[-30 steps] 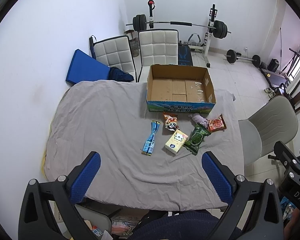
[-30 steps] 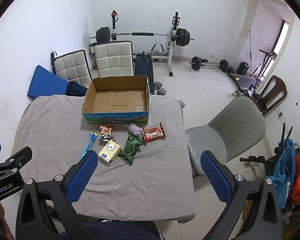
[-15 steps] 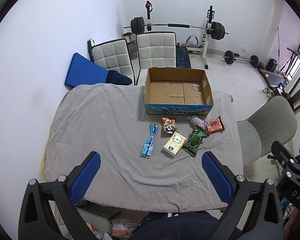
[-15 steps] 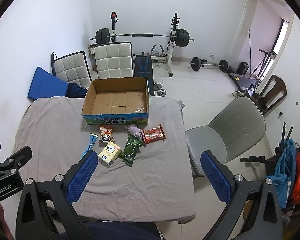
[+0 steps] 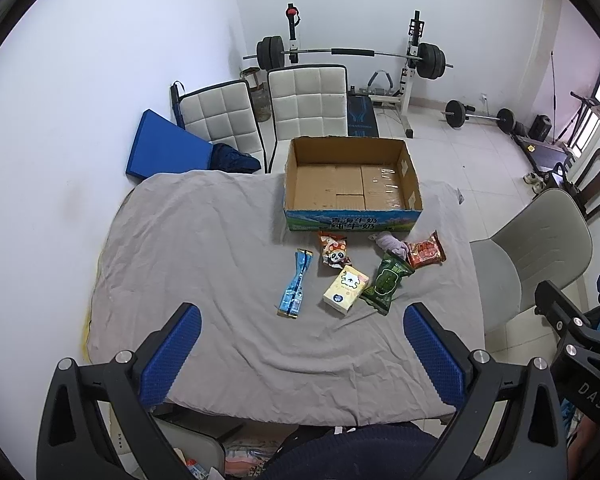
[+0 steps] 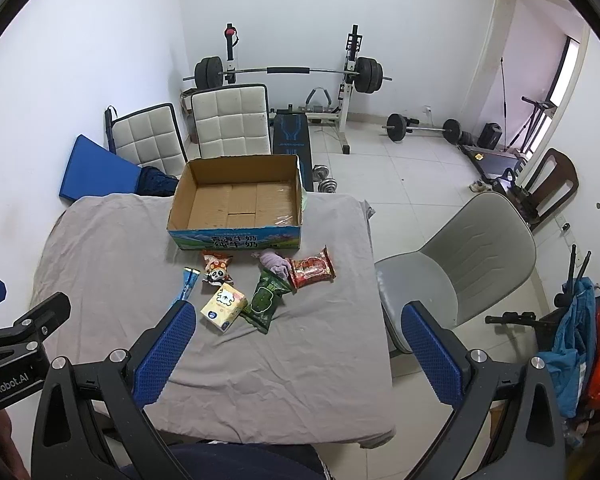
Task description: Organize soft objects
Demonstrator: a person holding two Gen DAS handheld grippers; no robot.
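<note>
Both claws released, empty: left gripper [image 5: 300, 334], right gripper [image 6: 296, 332]. Open brown cardboard box [image 5: 352, 178] far; yellow tissue pack [image 5: 346, 290] near, beside green snack bag [image 5: 387, 282]. Small purple item [image 5: 390, 241], possibly cloth.

Grey-sheeted table [image 5: 204, 248]: cardboard box [image 5: 352, 216], snack pkts [image 5: 386, 286].

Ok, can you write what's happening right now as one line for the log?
left gripper: open, empty | right gripper: open, empty | cardboard box: empty | six soft items on grey cloth, none grasped
</note>
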